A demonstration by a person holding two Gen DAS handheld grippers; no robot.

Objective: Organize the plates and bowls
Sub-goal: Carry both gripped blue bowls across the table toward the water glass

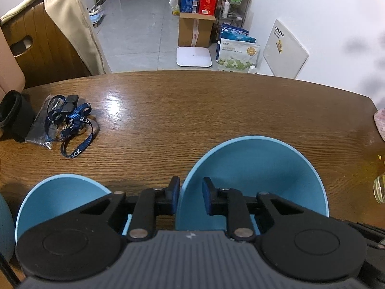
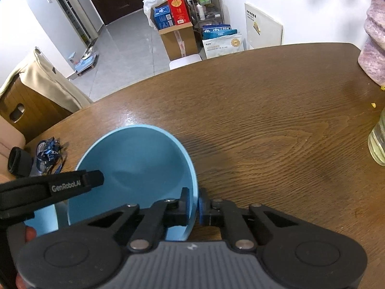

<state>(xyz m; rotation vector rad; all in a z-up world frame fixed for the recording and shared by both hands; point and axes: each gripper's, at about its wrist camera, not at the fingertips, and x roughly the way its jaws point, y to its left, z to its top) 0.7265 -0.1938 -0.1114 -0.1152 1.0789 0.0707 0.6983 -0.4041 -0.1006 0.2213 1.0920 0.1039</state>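
**Left wrist view**
- Large bowl [image 1: 252,168], light blue, is seen upright on the wooden table [image 1: 192,110], right in front of the camera.
- Left gripper [image 1: 191,187] is placed over the large bowl's left rim, jaws narrow, rim between them.
- Outer finger is seen against the outside wall. A strip of bowl interior shows between the rim and the inner finger, so it cannot be told whether the wall is actually pinched.
- Small bowl [image 1: 60,192], same blue, is seen just left of the large bowl, partly hidden by the gripper body. Whether the two touch cannot be told.
- Blue lanyard [image 1: 77,122] and black pouch [image 1: 14,115] are seen well to the left of the large bowl and farther back.
- Glass jar [image 1: 380,190] is cut off by the frame edge, right of the large bowl.

**Right wrist view**
- Right gripper [image 2: 195,204] is clamped on the large bowl's right rim: one finger inside, one outside, no gap visible.
- Left gripper is seen reaching in over the opposite rim of the large bowl.
- Part of the small bowl is seen below that gripper, just left of the large bowl.
- Glass jar is seen well to the right of the large bowl.
- Lanyard is seen left of the large bowl, near the table edge.
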